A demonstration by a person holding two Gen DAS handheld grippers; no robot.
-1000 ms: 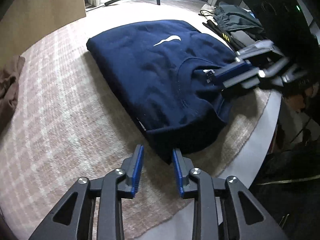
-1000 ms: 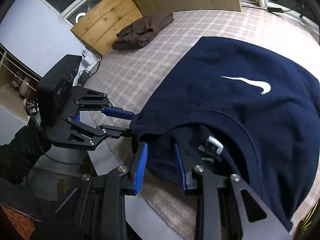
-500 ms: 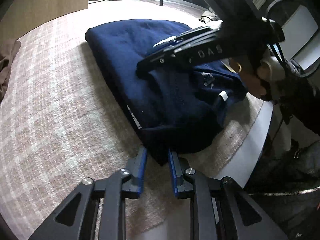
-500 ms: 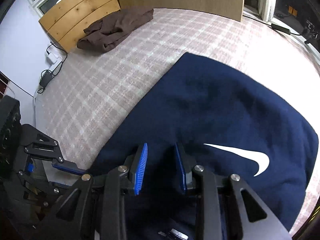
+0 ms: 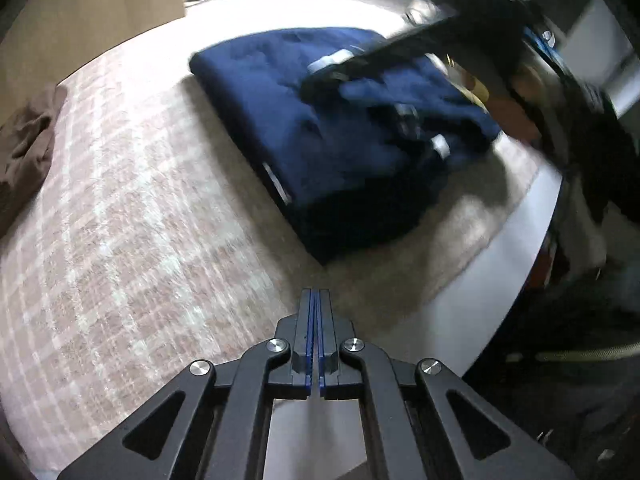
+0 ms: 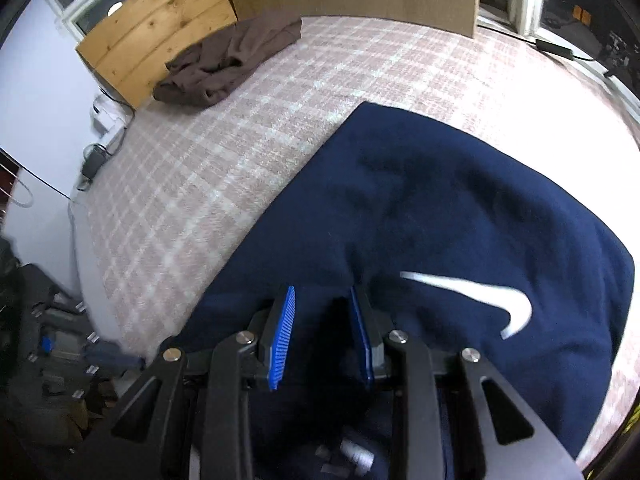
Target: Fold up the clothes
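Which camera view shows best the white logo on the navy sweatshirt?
The right wrist view: the white logo lies whole and close on the navy sweatshirt. In the left wrist view the sweatshirt is blurred, and I cannot tell the logo there.

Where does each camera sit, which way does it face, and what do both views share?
Left wrist: on the left hand-held gripper, shut on nothing, facing down over the checked blanket; the right hand-held gripper shows blurred.
Right wrist: on the right hand-held gripper, looking down at the white logo and brown garment.
Shared: the navy sweatshirt.
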